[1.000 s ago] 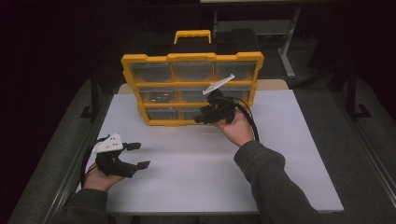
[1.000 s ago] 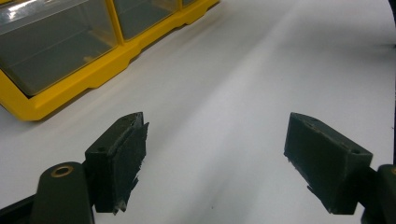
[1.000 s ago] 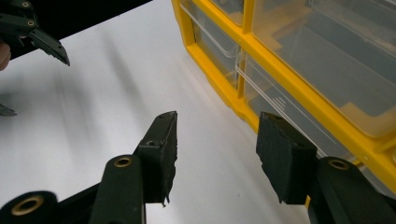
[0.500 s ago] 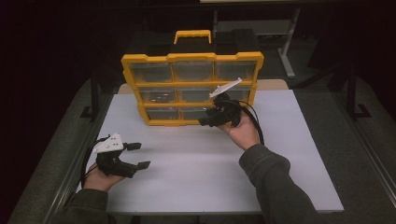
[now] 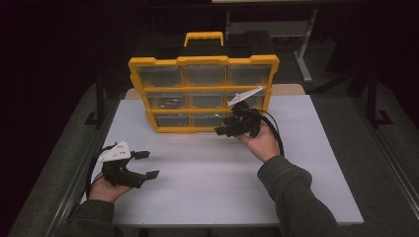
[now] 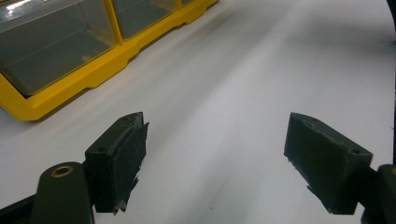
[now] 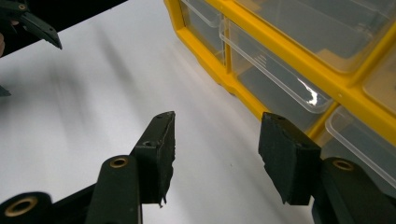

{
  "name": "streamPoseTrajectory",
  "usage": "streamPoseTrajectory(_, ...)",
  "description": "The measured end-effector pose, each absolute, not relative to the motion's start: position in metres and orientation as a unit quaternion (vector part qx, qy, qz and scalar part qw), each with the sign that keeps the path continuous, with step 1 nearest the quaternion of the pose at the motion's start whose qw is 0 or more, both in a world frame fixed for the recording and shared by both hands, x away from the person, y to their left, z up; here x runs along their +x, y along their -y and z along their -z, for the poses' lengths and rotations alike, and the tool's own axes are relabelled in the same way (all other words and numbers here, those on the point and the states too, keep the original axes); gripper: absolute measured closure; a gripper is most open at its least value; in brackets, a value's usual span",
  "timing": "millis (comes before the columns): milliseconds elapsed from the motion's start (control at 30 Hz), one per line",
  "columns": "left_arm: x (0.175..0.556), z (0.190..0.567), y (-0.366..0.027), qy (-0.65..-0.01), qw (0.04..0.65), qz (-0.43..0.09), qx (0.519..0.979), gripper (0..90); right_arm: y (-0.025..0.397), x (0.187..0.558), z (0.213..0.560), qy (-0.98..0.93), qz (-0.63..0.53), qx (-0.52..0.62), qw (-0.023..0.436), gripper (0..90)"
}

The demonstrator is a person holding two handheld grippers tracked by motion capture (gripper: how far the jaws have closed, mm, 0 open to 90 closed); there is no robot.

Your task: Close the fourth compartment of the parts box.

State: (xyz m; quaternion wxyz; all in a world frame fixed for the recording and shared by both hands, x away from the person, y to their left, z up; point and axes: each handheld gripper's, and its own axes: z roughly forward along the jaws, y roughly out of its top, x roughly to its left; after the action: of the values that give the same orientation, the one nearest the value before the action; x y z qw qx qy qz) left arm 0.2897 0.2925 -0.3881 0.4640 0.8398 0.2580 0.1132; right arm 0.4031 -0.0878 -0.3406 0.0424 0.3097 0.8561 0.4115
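The right claw [image 5: 223, 131] is released, its jaws spread with nothing between them, and it hovers just in front of the bottom row of the yellow drawer organizer [image 5: 202, 94], near the lower right drawers. In the right gripper view the clear drawers [image 7: 266, 60] sit just beyond the claw's right jaw. The left claw [image 5: 146, 164] is also released, jaws wide apart, held low over the white table [image 5: 207, 182] at its near left, well apart from the organizer. The organizer stands upright at the table's far edge, its yellow carry handle [image 5: 203, 37] on top.
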Motion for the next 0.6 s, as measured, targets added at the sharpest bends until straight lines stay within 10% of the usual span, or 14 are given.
streamPoseTrajectory(600,0.29,0.388,-0.293,-0.259,0.462,-0.114,0.841,20.4,0.105,0.394,0.348,-0.85,-0.413,0.324,0.04,44.3)
